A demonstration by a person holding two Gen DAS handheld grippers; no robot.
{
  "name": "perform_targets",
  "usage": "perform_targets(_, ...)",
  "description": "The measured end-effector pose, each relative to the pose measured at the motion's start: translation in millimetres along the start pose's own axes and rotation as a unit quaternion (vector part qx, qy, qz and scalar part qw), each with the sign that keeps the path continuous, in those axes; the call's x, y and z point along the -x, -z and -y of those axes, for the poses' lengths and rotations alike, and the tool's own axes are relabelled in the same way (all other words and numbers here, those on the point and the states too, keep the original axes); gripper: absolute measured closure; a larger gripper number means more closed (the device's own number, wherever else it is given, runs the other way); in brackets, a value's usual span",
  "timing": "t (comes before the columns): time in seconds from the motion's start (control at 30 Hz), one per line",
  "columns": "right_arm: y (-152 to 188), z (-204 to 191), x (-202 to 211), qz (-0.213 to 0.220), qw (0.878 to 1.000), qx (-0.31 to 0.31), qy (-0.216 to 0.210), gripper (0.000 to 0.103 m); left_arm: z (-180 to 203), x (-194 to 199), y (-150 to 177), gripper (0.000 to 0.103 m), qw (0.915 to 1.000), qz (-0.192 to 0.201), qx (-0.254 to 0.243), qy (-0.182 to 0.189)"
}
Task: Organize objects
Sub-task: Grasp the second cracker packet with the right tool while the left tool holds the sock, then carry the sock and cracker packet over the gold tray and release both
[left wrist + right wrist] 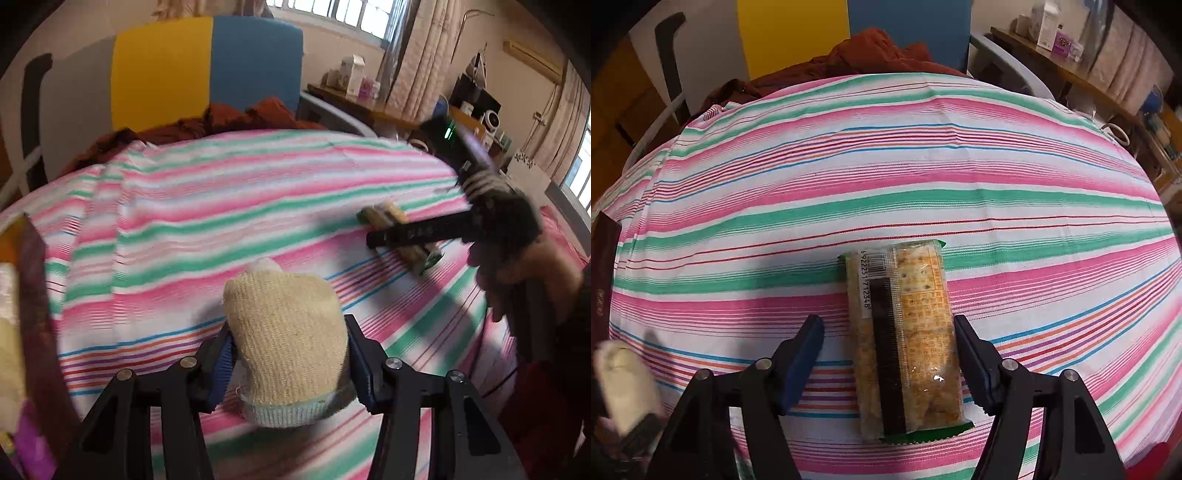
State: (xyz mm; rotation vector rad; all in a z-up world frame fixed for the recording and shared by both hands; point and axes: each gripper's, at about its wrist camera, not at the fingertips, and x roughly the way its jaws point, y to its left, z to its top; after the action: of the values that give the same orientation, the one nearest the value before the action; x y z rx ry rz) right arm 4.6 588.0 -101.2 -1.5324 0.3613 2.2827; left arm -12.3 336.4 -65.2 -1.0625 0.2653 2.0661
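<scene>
A cream knitted glove with a pale green cuff fills the gap of my left gripper; both blue pads press its sides, so the gripper is shut on it. In the right wrist view the glove shows blurred at the lower left. A clear pack of crackers lies lengthwise on the striped cloth between the fingers of my open right gripper. The right pad touches the pack and the left pad stands apart. From the left wrist view the right gripper hovers over the cracker pack.
A dark maroon box stands at the cloth's left edge, with yellow and purple items beside it. Rust-brown fabric is bunched at the far edge before a yellow and blue panel. A cluttered desk lies to the right.
</scene>
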Motion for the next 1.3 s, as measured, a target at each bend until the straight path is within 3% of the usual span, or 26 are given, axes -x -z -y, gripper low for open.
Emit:
perform_targets(0.2,-1,-2,3,0.003,1.000,0.012,0.006,0.052,-13,56,-3,0.048,0.9989,0.037,0.006,-0.030)
perform_targets(0.47,2,-5,2,-0.002,1.000,0.005,0.013,0.053,-41,117,4,0.048,0.9923,0.090,0.008,-0.085)
perform_targets(0.77,1,-27,1,-0.024,0.999,-0.010,0.026,0.055,-75,139,20,0.048,0.9888,0.100,0.051,-0.099)
perform_targets(0.93,6,-44,6,-0.035,0.999,-0.017,0.007,0.055,-88,142,29,0.048,0.9880,0.098,0.064,-0.100)
perform_targets(1.07,11,-74,10,-0.040,0.999,0.001,-0.018,0.055,-100,147,38,0.048,0.9867,0.100,0.079,-0.101)
perform_targets(1.3,22,-118,14,-0.027,0.999,0.024,-0.020,0.055,-115,154,52,0.048,0.9843,0.102,0.100,-0.105)
